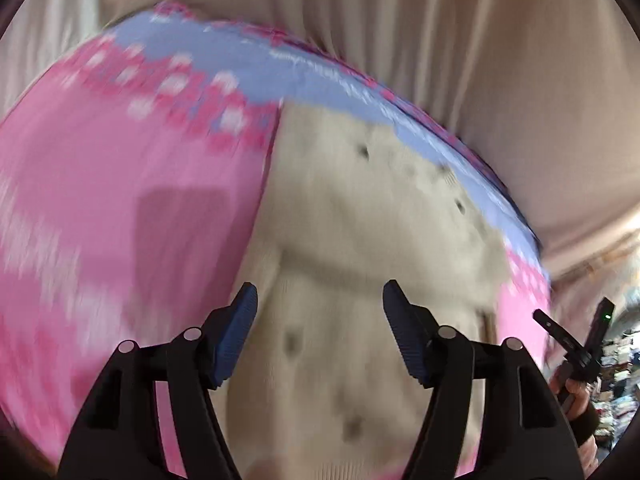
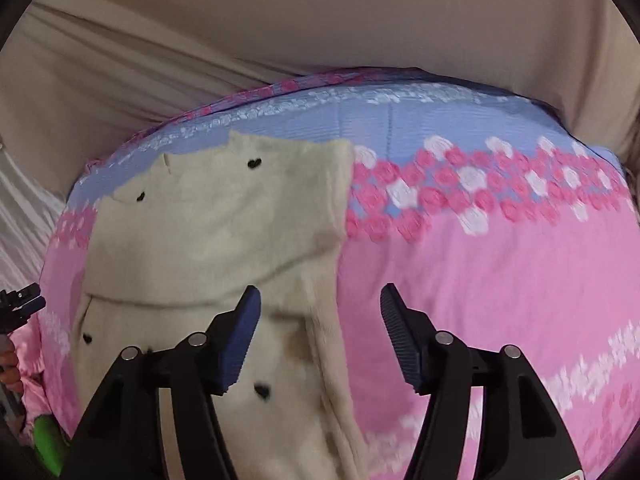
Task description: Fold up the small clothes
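Observation:
A small cream knit garment (image 2: 216,232) with little black hearts lies folded on a pink and blue flowered bedspread (image 2: 500,264). In the blurred left wrist view the same cream garment (image 1: 360,240) fills the middle. My left gripper (image 1: 320,312) hovers above it, open, with nothing between its blue pads. My right gripper (image 2: 320,316) is open too, above the garment's right edge and the pink cloth, holding nothing. The right gripper (image 1: 576,344), held in a hand, shows at the right edge of the left wrist view. The left gripper (image 2: 20,300) peeks in at the left edge of the right wrist view.
Beige draped fabric (image 2: 280,20) rises behind the bedspread. A green object (image 2: 48,440) and pink satin cloth sit at the lower left of the right wrist view. Cluttered items (image 1: 616,360) show at the far right of the left wrist view.

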`<state>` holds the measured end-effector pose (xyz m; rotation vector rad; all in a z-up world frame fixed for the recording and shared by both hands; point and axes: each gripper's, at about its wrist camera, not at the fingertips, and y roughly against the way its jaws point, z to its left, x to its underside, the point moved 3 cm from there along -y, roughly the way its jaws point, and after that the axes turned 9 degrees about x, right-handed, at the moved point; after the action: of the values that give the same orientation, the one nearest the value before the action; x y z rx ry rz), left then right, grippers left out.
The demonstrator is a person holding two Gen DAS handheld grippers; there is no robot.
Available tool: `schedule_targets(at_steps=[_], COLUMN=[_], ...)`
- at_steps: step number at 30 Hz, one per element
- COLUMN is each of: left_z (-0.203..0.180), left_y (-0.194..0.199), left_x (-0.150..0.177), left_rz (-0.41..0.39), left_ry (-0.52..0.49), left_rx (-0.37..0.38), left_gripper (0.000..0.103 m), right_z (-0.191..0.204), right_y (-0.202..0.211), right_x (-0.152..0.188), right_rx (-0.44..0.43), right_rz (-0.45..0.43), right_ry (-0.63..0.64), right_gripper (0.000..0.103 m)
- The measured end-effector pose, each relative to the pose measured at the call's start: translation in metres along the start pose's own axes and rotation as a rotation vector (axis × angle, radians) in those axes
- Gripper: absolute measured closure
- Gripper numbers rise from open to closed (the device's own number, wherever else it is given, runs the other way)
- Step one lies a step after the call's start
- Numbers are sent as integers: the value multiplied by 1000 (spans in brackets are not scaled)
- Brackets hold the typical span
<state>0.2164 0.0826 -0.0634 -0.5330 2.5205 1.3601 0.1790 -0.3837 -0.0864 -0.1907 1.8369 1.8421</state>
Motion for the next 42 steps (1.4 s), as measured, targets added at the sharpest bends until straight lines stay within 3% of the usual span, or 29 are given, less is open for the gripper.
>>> schedule_targets(at_steps=[2, 6, 7, 8, 9, 10, 14, 16, 20, 22, 23, 26, 31, 33, 35, 37, 39, 40, 42], left_z=[5, 41, 48, 51, 52, 47, 18, 2, 0, 5, 7, 18, 53, 65, 67, 58, 54, 53, 55], left_y=[-42, -106, -116, -125, -129, -129, -116, -119, -147, -120, -99, -53, -5, 2, 7, 10, 8, 7, 4], left_x=[-40, -74, -79, -81, -83, -85, -100, -109, -100, -85, -73, -29, 100, 152, 186, 202, 211, 214, 220], left_rz=[-4, 45, 55, 65, 66, 58, 20, 2, 77, 54, 41, 52, 180, 210, 193, 163, 165, 168, 194], left_ry=[-5, 89, 111, 113, 88, 46, -58, -92, -123, -126, -122, -83, 117, 240, 298, 285, 296, 305, 327], left_rx=[-23, -35, -20, -1, -13, -16, 44, 54, -78, -42, -25, 6, 31, 66, 106, 116, 135, 140, 144], left_gripper=[37, 42, 56, 72, 76, 87, 90, 89, 82, 76, 65, 48, 45, 45, 45, 45, 48, 58, 90], right_z=[13, 16, 17, 19, 20, 22, 22, 22, 4, -5, -11, -32, -47, -45, -37, -28, -19, -15, -10], right_y=[-41, -108, -120, -125, -120, -113, -58, -48, -95, -75, -60, -14, 23, 32, 35, 30, 26, 27, 31], right_x=[-31, -60, -59, -58, -61, -61, -81, -90, -84, -68, -55, 11, 142, 179, 208, 224, 230, 228, 231], right_rx=[15, 30, -15, -71, -102, -99, -63, 27, 134, 128, 105, 57, -9, -23, -56, -92, -86, -71, -61], right_rz=[18, 110, 141, 148, 108, 84, -94, -157, 33, 11, -1, 21, 220, 271, 311, 353, 355, 333, 327], right_ry=[8, -62, -93, -116, -130, -120, -80, -17, -37, -60, -66, -90, -172, -218, -215, -220, -195, -171, -155], right_gripper=[35, 34, 49, 77, 86, 88, 90, 89, 82, 73, 64, 62, 59, 50, 45, 45, 44, 44, 62])
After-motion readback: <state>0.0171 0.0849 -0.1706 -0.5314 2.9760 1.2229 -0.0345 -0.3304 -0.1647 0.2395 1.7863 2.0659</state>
